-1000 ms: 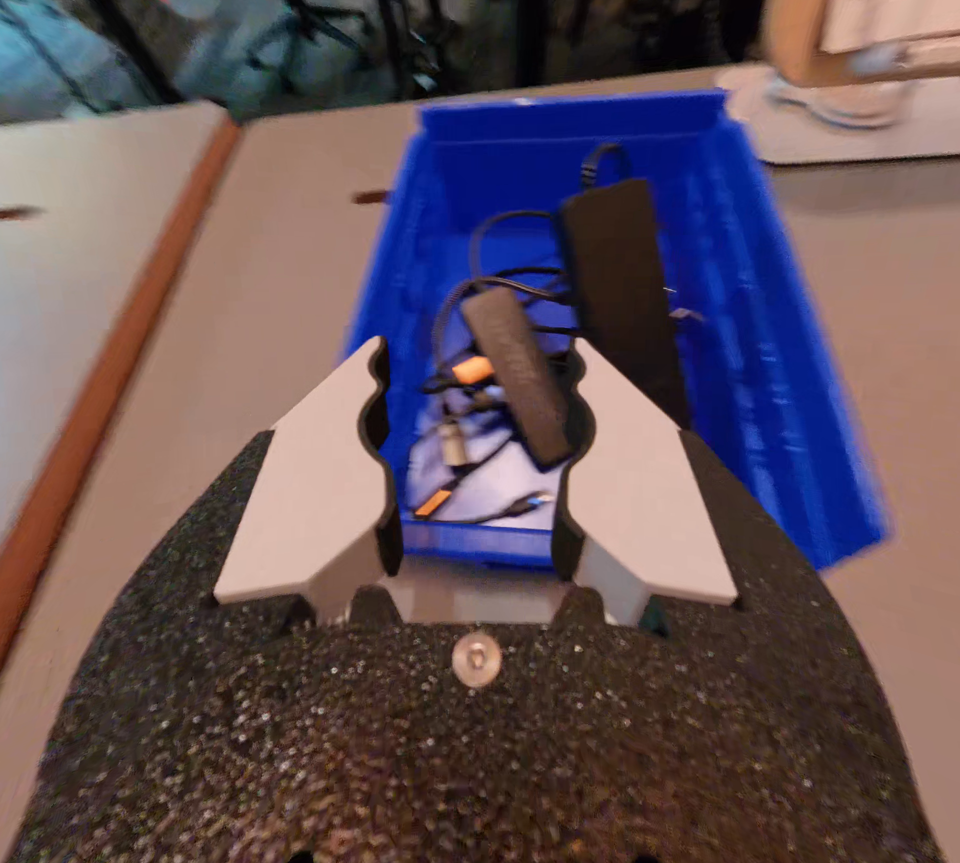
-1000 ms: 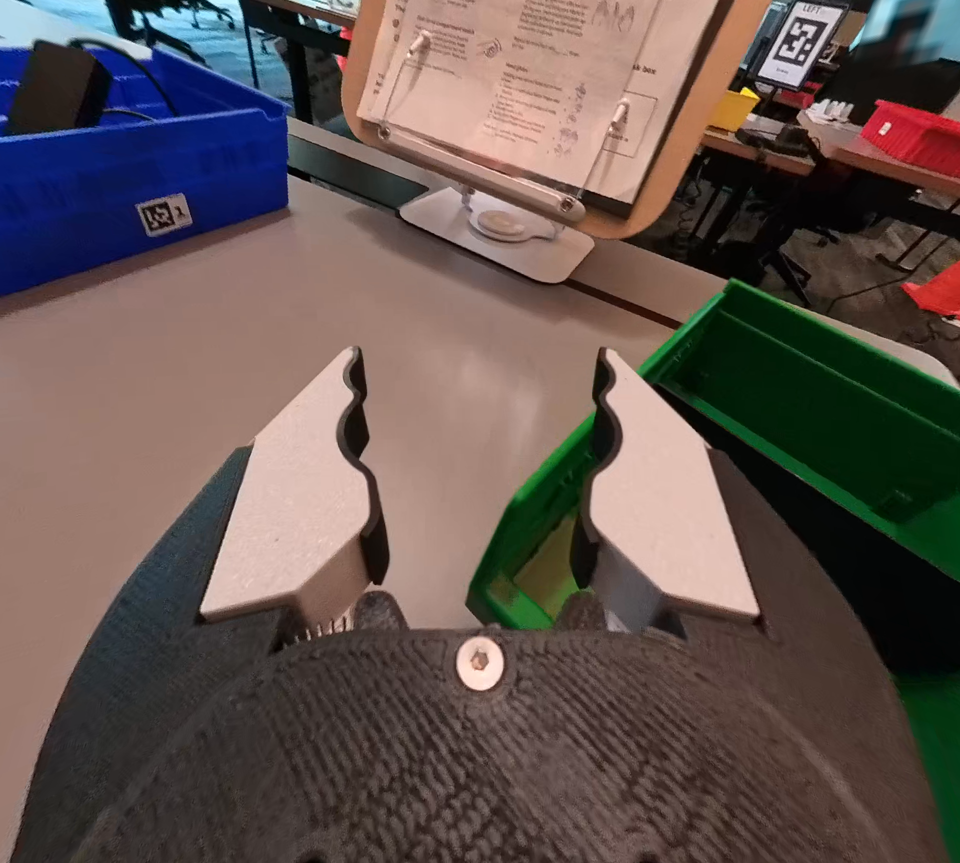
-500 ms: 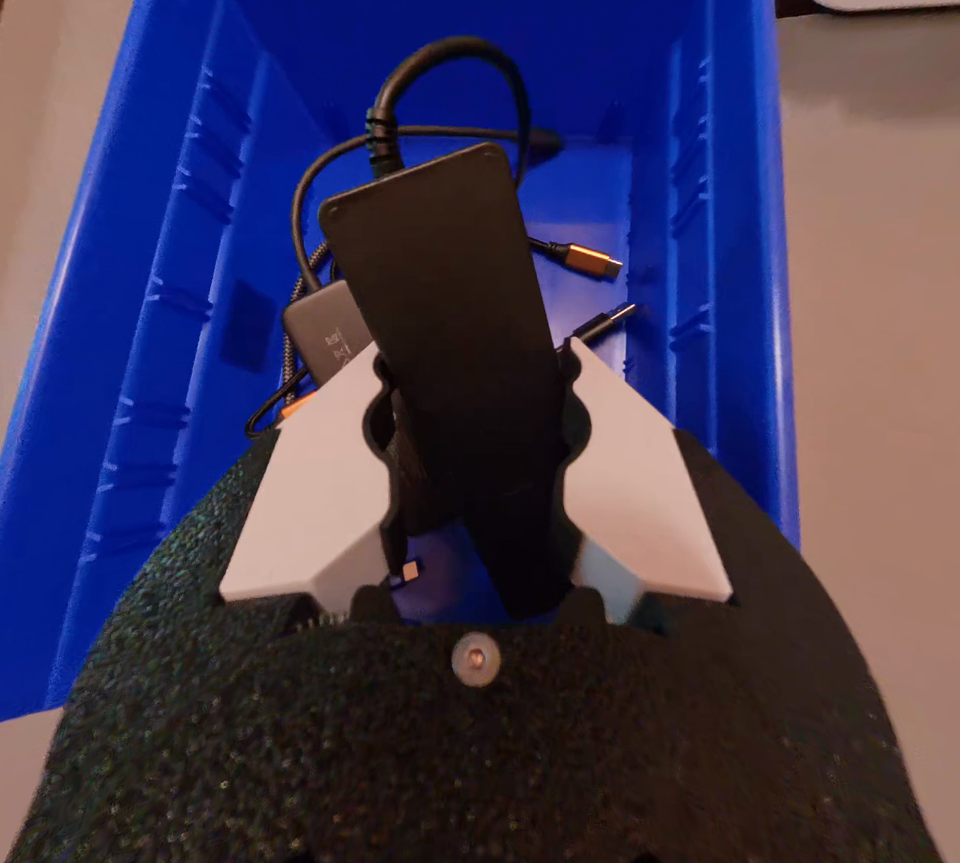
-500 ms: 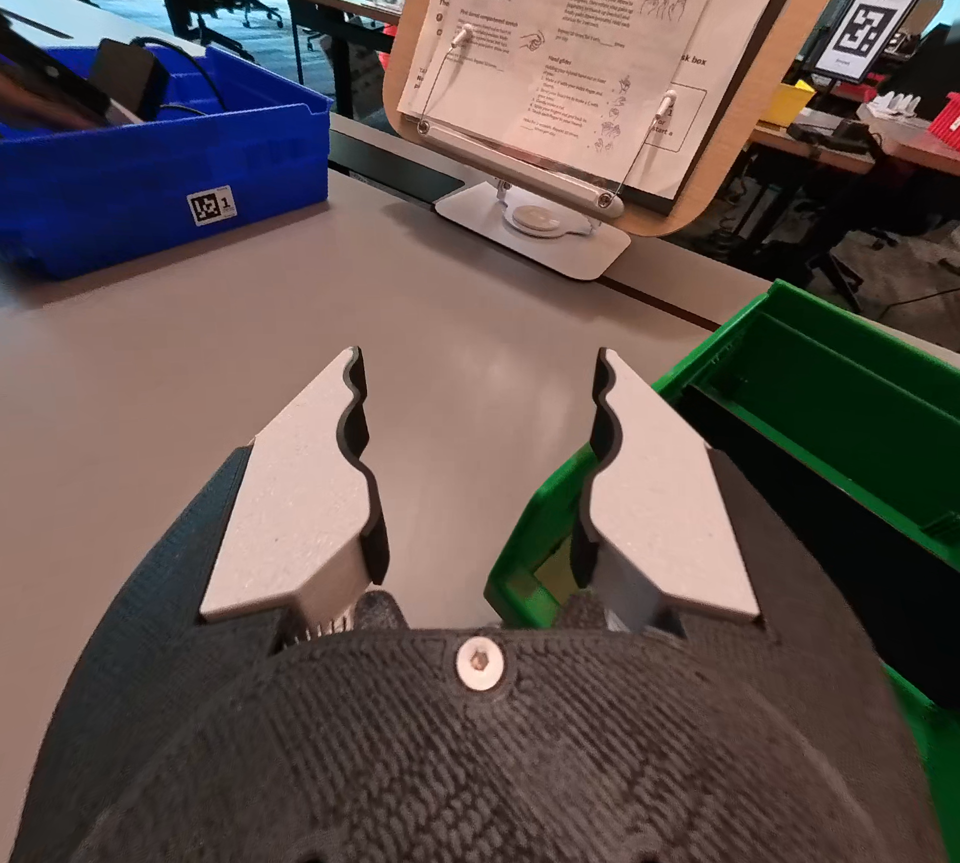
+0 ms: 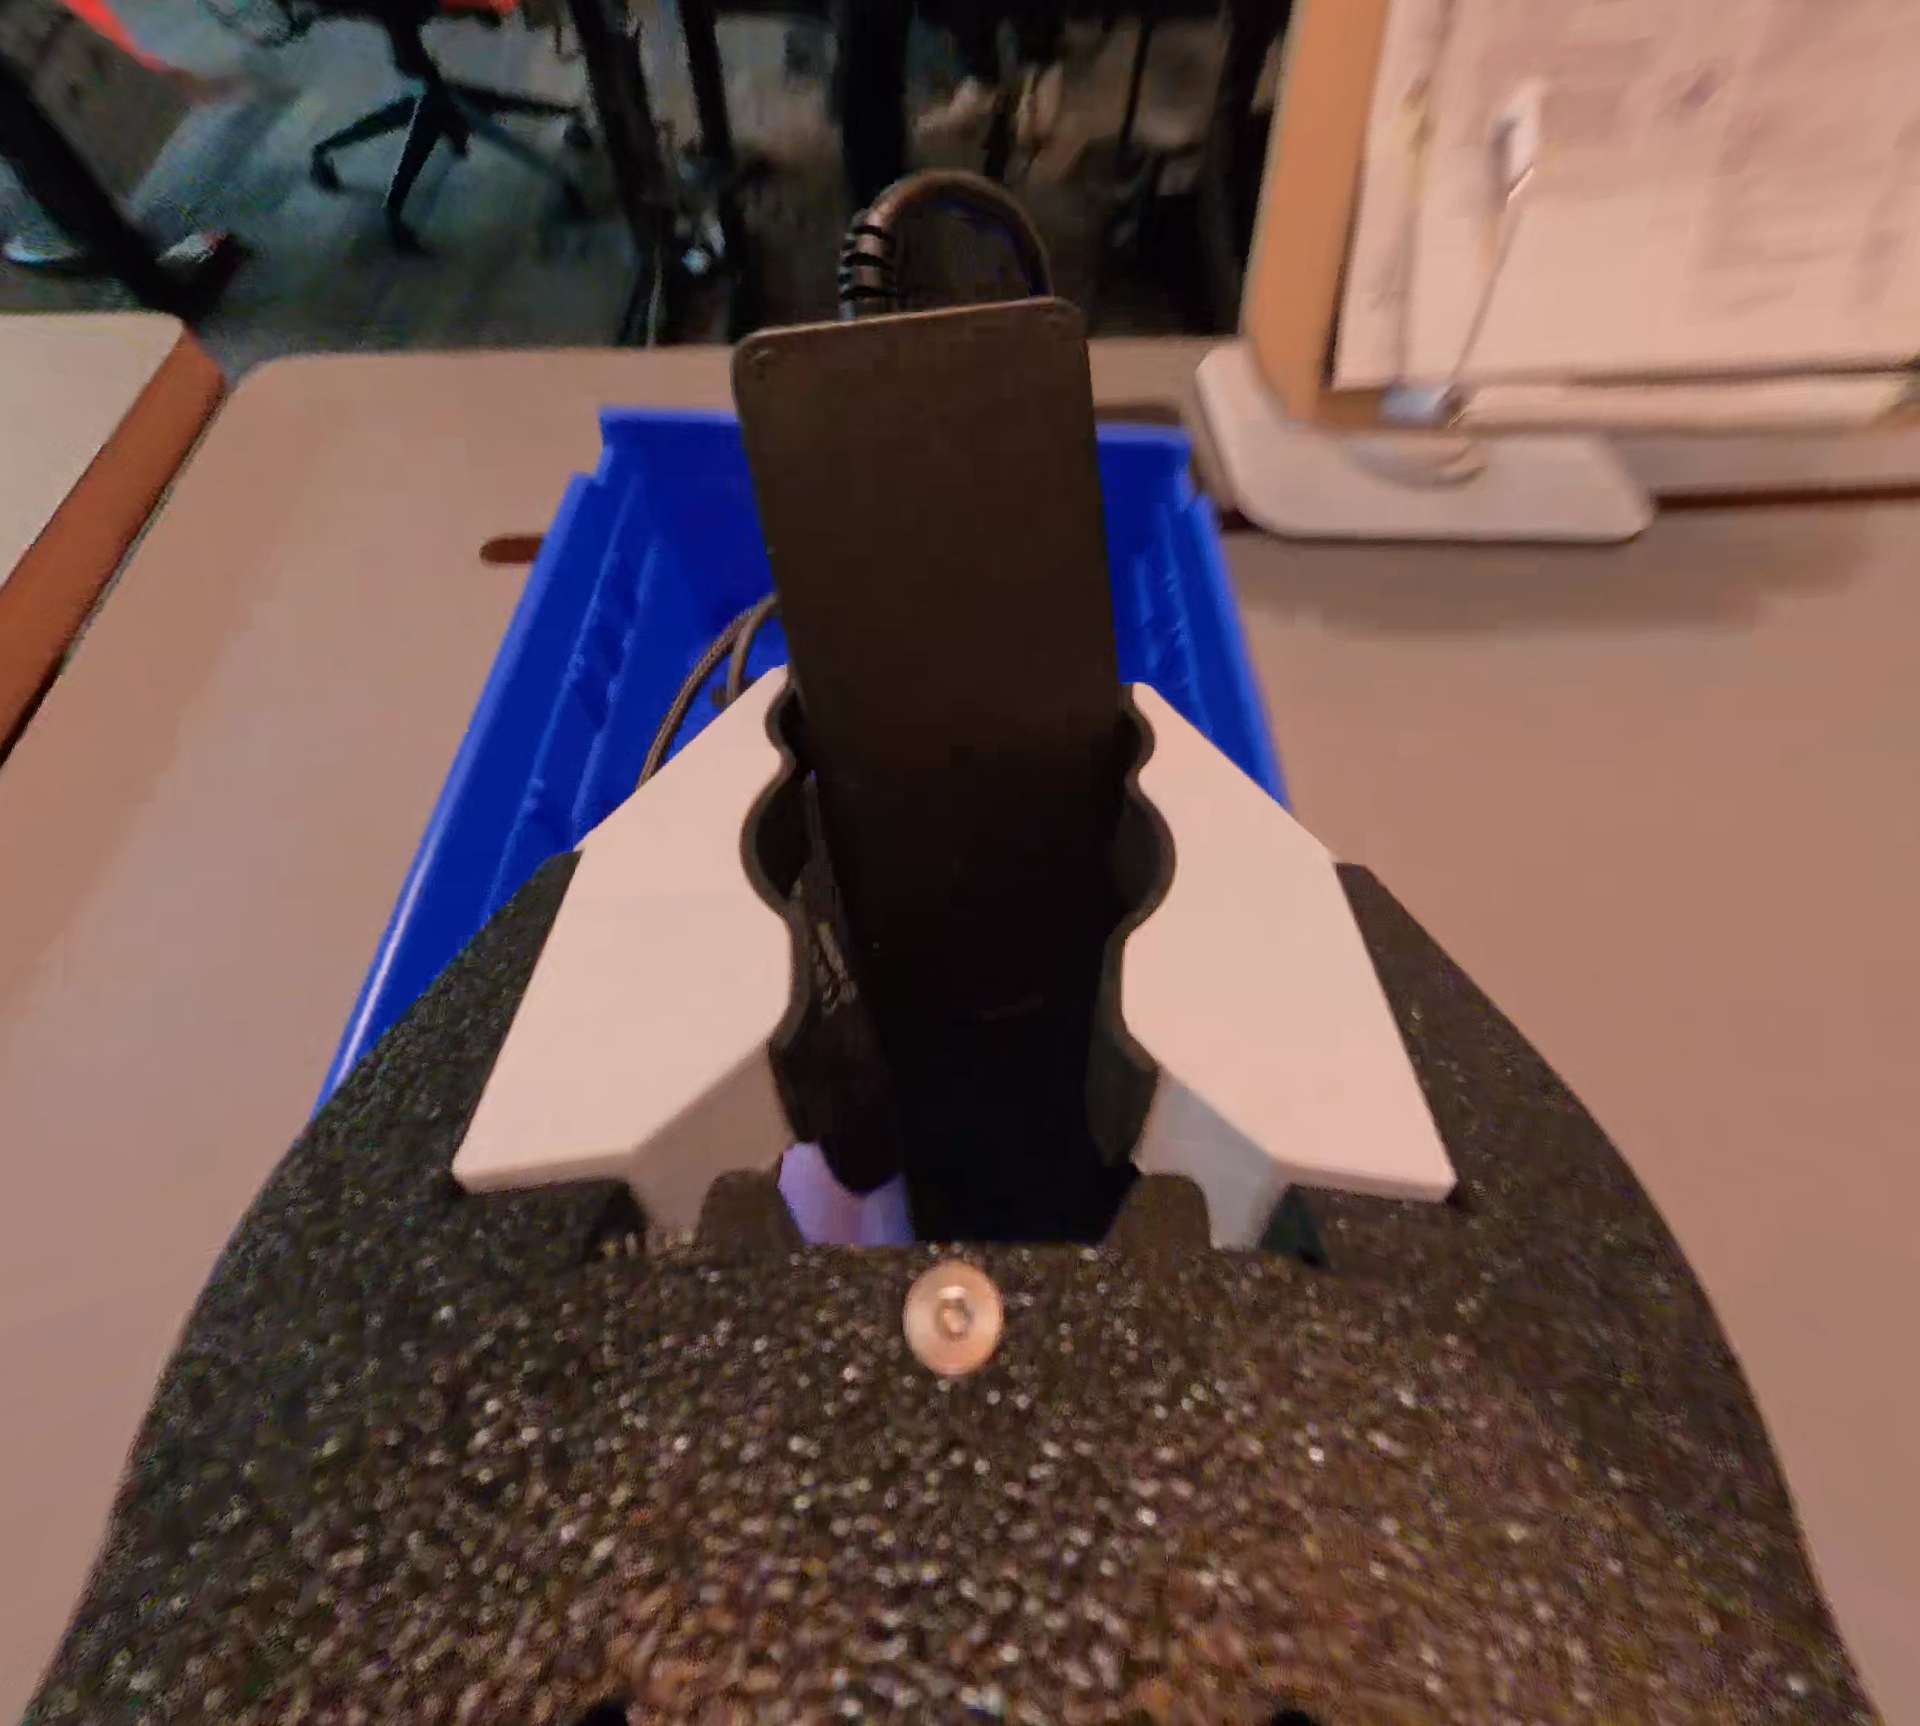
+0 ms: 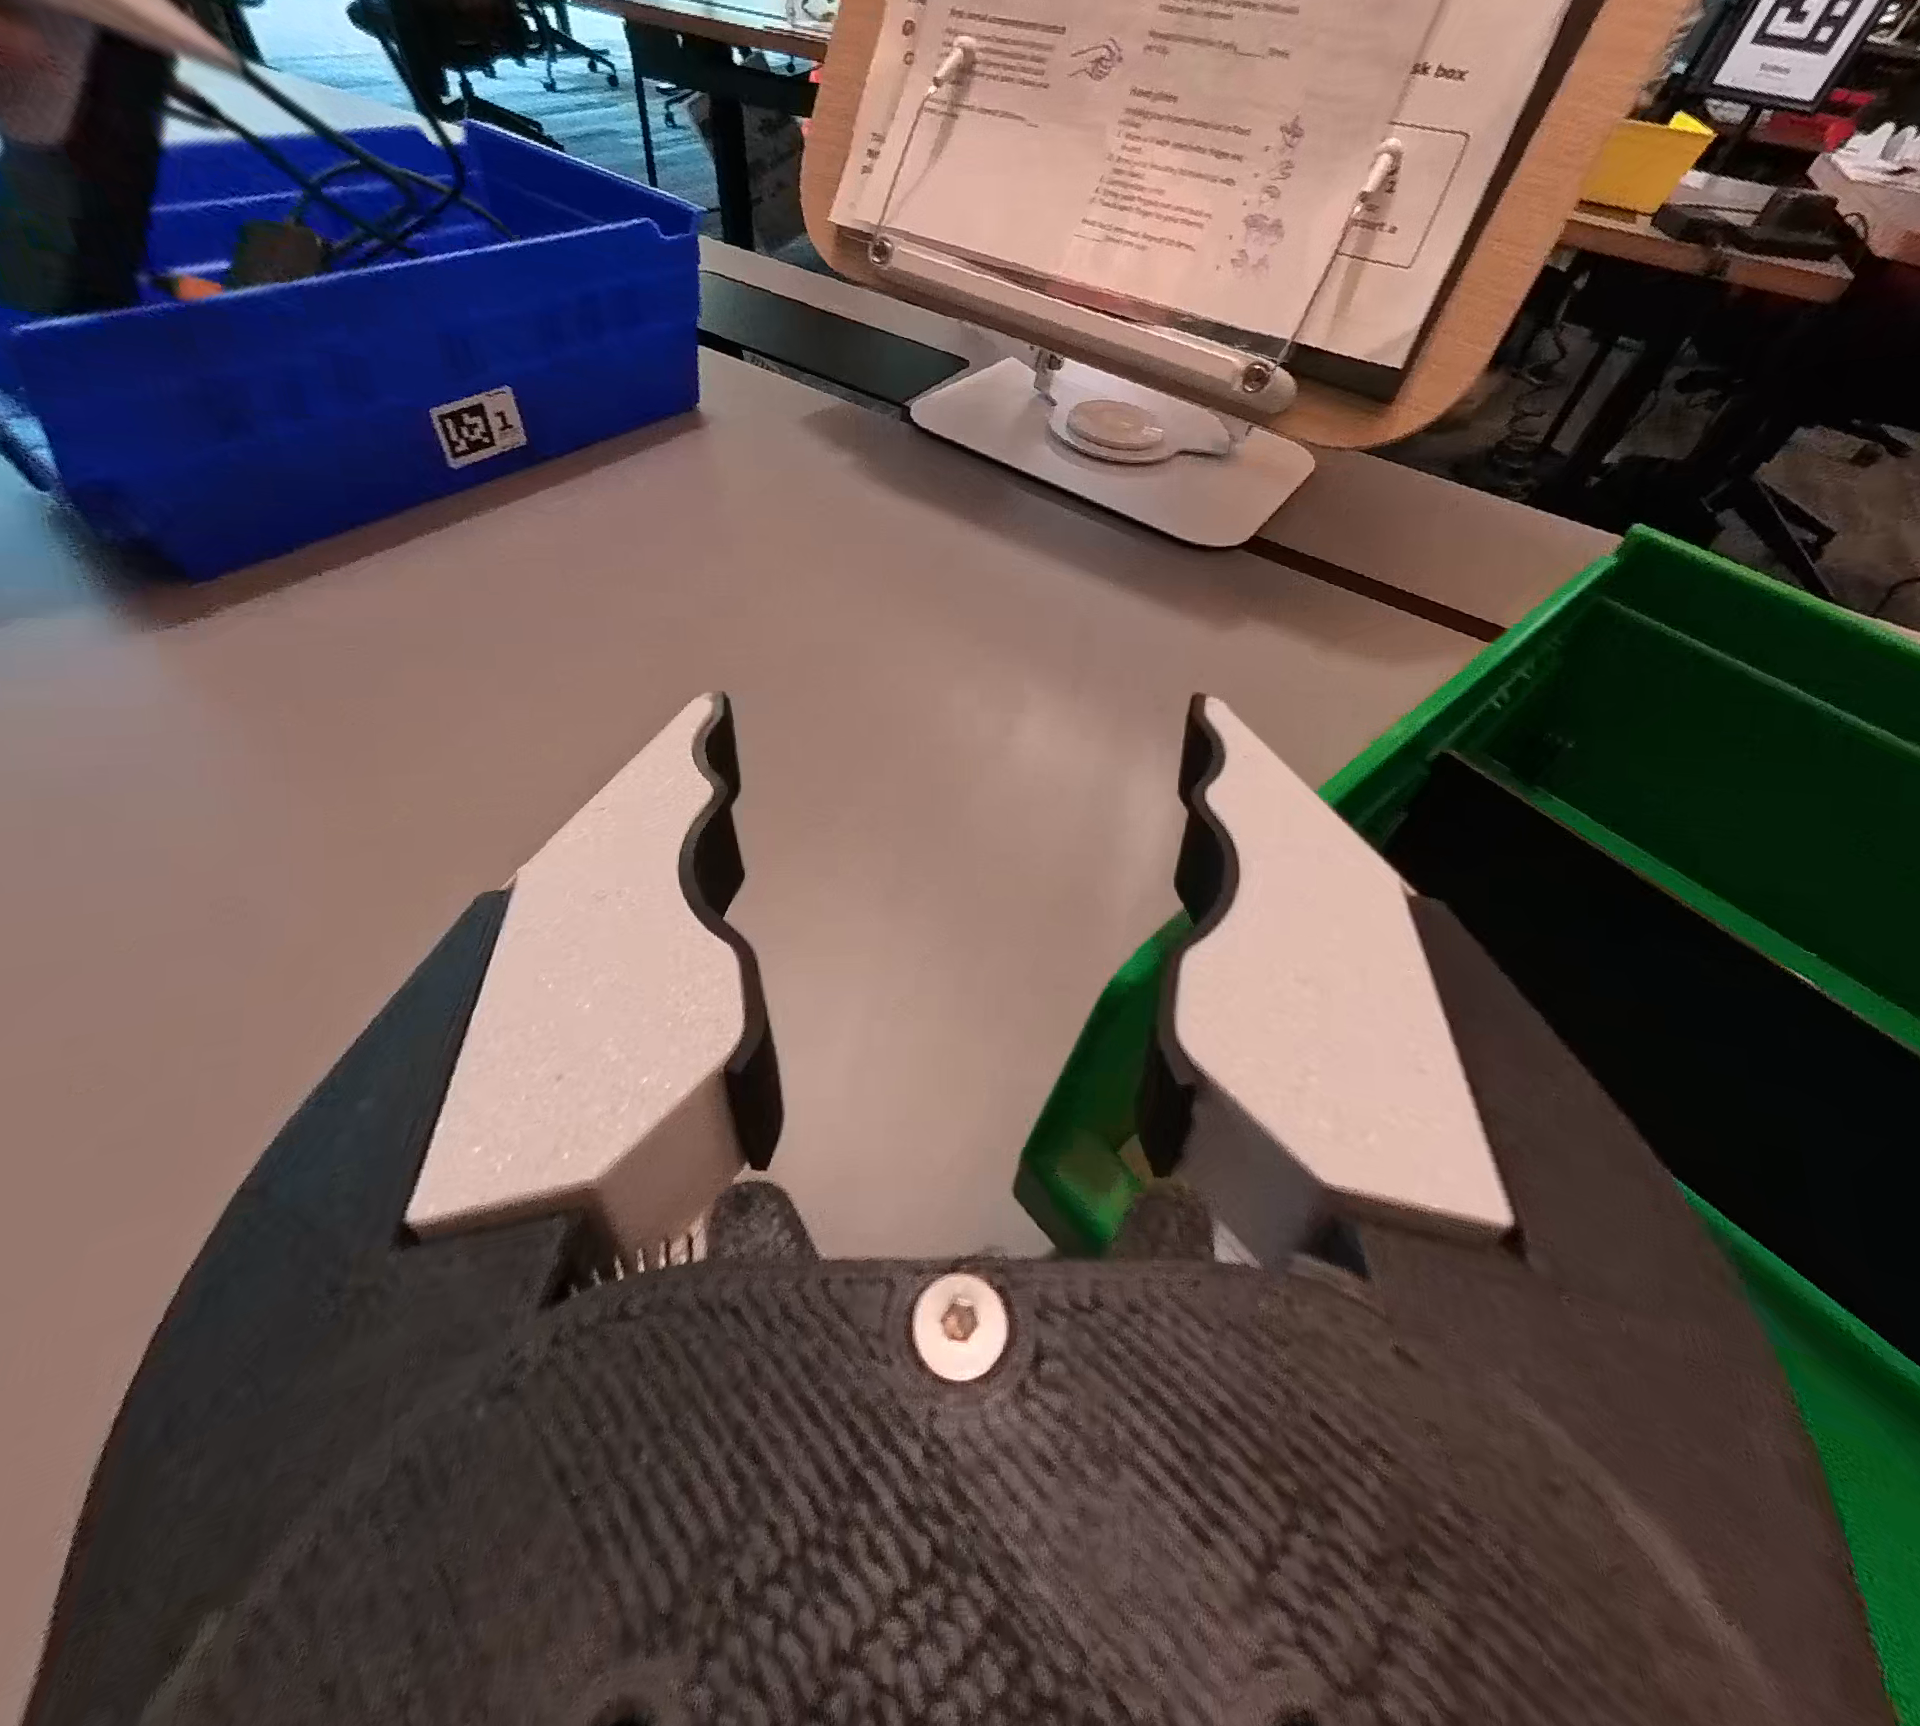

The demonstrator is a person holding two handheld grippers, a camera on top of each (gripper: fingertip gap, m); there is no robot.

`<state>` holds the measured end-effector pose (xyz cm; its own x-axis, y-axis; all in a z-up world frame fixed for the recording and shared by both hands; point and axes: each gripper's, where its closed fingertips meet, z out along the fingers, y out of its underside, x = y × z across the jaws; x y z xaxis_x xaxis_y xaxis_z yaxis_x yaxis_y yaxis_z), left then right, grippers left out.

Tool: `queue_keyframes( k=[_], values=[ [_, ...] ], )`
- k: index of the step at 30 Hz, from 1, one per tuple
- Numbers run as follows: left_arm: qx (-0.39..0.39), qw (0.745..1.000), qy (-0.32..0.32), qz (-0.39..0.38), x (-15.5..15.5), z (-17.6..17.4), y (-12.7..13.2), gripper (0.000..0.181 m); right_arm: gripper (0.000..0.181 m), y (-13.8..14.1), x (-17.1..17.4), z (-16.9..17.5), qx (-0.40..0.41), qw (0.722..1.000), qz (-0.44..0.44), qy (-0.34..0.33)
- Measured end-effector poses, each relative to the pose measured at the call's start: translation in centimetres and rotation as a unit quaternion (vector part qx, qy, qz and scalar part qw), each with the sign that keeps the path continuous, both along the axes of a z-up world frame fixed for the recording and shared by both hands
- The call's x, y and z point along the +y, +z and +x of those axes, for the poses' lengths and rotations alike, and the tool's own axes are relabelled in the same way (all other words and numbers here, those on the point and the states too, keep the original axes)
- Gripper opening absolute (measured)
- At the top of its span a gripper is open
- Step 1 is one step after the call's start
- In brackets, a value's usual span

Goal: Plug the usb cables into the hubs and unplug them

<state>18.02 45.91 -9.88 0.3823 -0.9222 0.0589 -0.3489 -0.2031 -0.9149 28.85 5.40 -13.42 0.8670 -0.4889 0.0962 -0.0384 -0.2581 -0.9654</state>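
A: What's my left gripper [image 5: 954,845] got?
B: It's clenched on the black hub [image 5: 935,637], centre frame, raised over the blue bin [image 5: 582,689], its cable [image 5: 914,222] looping off the top end.
A: I've got the right gripper [image 6: 956,845] spread wide with nothing in it, over the table [image 6: 520,689], green bin [image 6: 1662,741] at right.

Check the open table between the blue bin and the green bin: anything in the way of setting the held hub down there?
Nothing visible. The left gripper holds the black hub above the blue bin; the grey table toward the green bin looks bare.
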Motion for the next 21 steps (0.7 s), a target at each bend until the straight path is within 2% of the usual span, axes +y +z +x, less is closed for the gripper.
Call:
queue_keyframes(
  k=[4,10,13,16,18,21],
  values=[
    [-0.118,0.991,-0.048,-0.033,-1.5,-1.0,6.5,0.055,0.084,0.3,0.8,-0.9,0.007,1.0,0.012,0.023],
    [-0.179,0.979,-0.096,-0.014,-3.5,-1.8,12.3,0.056,0.084,-0.3,1.7,-1.8,0.015,0.999,0.009,0.045],
    [-0.162,0.984,-0.08,0.01,-2.6,-1.3,12.6,0.056,0.083,-0.4,1.4,-1.6,0.01,0.999,-0.001,0.04],
    [-0.137,0.988,-0.067,-0.004,-1.0,-0.4,10.9,0.056,0.083,-0.1,1.1,-1.6,0.01,0.999,0.002,0.039],
    [-0.142,0.986,-0.086,-0.025,-0.8,0.0,10.5,0.056,0.083,0.0,0.8,-1.5,0.005,0.999,-0.001,0.038],
    [-0.199,0.967,-0.133,-0.092,-1.7,0.2,12.5,0.056,0.082,0.1,0.4,-1.1,0.004,1.0,0.001,0.031]
  ],
)
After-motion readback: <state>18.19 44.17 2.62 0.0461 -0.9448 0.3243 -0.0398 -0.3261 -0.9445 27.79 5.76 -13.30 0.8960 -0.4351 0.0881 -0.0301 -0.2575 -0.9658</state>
